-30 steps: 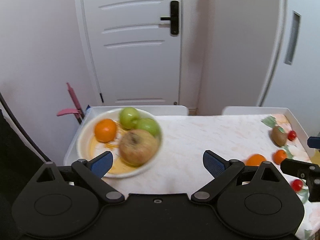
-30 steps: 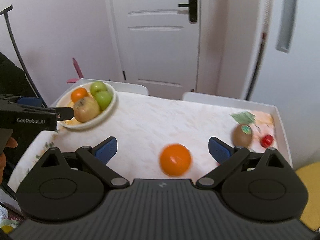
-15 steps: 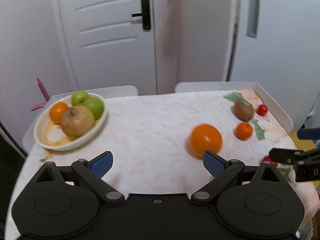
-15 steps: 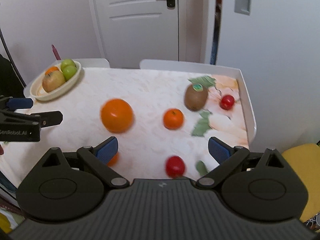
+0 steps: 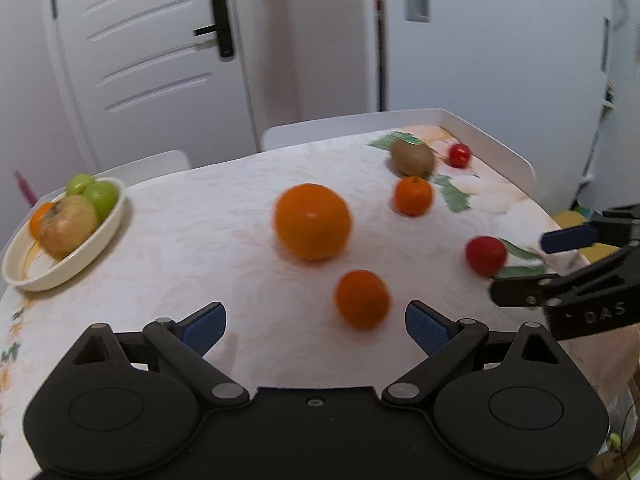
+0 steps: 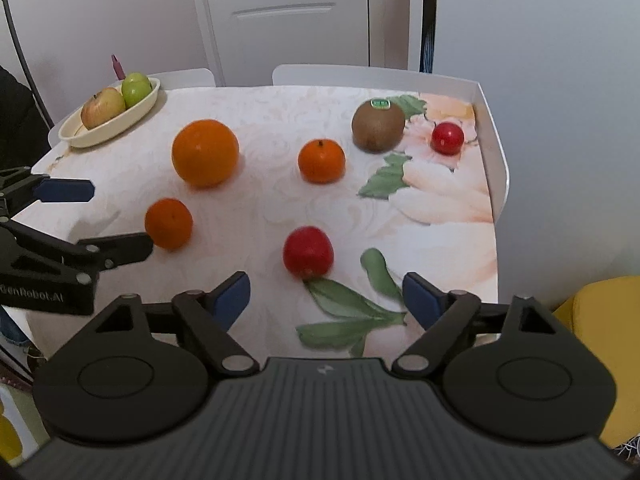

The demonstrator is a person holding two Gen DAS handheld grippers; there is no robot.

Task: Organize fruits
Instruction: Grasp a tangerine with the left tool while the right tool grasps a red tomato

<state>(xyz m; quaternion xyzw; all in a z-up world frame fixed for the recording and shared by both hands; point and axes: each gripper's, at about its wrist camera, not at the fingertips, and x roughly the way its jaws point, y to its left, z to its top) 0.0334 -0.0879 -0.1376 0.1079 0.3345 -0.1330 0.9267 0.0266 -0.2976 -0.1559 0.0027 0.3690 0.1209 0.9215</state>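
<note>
Six fruits lie loose before us. Our left gripper point(image 5: 316, 322) gapes wide and empty, a mandarin point(image 5: 362, 299) just ahead, the big orange point(image 5: 312, 222) beyond, the bowl point(image 5: 100, 240) far left. Our right gripper point(image 6: 326, 294) is closing on nothing; a red fruit point(image 6: 308, 252) sits just ahead, the kiwi point(image 6: 378, 126) farther off.

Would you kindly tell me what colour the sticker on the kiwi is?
Green, on top of the brown kiwi; the right wrist view shows it best.
</note>
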